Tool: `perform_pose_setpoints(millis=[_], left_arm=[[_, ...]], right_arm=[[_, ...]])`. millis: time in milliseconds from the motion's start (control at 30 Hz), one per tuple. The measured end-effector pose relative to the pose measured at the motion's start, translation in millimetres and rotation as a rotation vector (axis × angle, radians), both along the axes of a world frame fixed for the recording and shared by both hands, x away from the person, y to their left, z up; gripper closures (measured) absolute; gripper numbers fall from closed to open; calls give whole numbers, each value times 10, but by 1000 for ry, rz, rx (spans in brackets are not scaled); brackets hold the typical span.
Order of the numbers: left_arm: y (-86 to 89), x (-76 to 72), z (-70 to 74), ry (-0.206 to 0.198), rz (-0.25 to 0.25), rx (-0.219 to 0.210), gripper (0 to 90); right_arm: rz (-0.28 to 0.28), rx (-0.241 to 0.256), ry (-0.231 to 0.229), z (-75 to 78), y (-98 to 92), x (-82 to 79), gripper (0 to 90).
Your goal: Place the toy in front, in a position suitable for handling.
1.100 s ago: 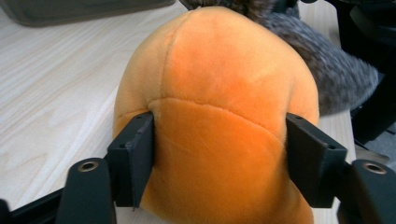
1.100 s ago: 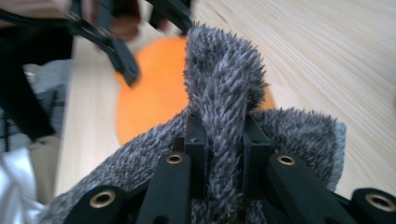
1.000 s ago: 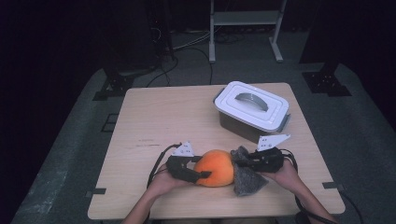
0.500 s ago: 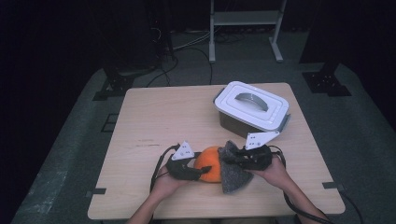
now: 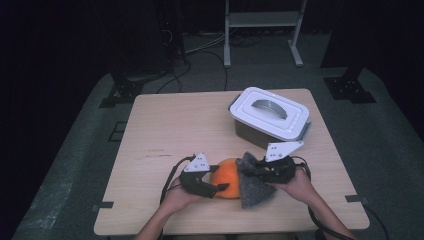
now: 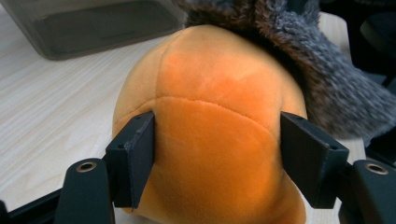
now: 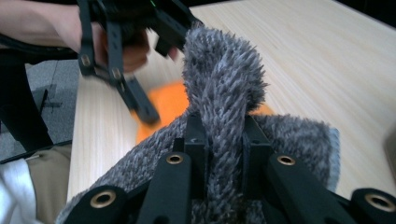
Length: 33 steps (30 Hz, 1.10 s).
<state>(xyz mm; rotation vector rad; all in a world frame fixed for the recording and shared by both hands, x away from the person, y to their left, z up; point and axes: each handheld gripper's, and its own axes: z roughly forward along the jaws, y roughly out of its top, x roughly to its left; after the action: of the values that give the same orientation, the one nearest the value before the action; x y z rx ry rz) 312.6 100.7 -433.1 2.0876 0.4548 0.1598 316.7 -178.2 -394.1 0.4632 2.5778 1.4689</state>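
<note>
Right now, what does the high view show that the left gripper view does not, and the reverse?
The high view alone shows the white handled lid on the container and both claws: left claw, right claw. The left gripper view alone shows its jaw pads pressing the sides of the round orange plush toy and a seam across it. Both show that toy, the shaggy grey fabric against it, and the pale wooden table.

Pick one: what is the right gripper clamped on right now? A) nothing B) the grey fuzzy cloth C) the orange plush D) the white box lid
B: in the right gripper view the right gripper has its jaws pinched on a fold of the grey fuzzy cloth, while the left gripper holds the orange plush.
</note>
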Motion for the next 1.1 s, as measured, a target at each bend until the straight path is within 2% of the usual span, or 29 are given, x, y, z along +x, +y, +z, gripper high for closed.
perform_pose_setpoints(millis=[67,133,233,267,333,433,500,533,567,633,733,767,800,833,900,933,1000,1100], left_arm=[[12,-13,9,-9,-6,10,293],[54,2,-4,0,-19,4,264],[84,28,-17,27,-34,-8,200],[92,40,-29,36,-39,-2,161],[92,59,-35,49,-43,-10,145],[67,70,-34,56,-53,-22,171],[37,56,-9,47,-50,-26,256],[19,57,11,49,-48,-14,301],[8,55,31,46,-42,-5,328],[-9,56,64,72,-32,-3,358],[-54,46,118,69,-9,-14,364],[-54,46,118,69,-9,-14,364],[-78,37,143,58,-8,-13,364],[-88,31,154,53,-6,-9,363],[-92,22,157,41,-2,6,361],[-89,21,148,39,-1,9,359],[-65,26,129,43,-4,6,356],[-39,38,106,52,-7,10,347]], right_arm=[[8,-4,-4,10,45,1,762],[18,-54,-13,-31,132,26,761],[16,-40,13,-113,84,55,760],[-2,-36,19,-134,17,55,760],[-14,-45,23,-151,-56,60,760],[-29,-42,37,-183,-121,67,760],[-41,-39,48,-192,-167,84,759],[-47,-38,48,-176,-174,85,759],[-46,-41,38,-145,-172,71,760],[-36,-30,29,-60,-150,41,761],[16,-32,-18,145,14,-42,762],[16,-32,-18,145,14,-42,762],[27,-38,-28,177,61,-57,762],[51,-66,-56,222,173,-74,762],[61,-115,-70,199,272,-65,761],[61,-125,-64,165,291,-51,761],[64,-113,-52,120,273,-21,761],[35,-91,-31,55,154,16,761]])
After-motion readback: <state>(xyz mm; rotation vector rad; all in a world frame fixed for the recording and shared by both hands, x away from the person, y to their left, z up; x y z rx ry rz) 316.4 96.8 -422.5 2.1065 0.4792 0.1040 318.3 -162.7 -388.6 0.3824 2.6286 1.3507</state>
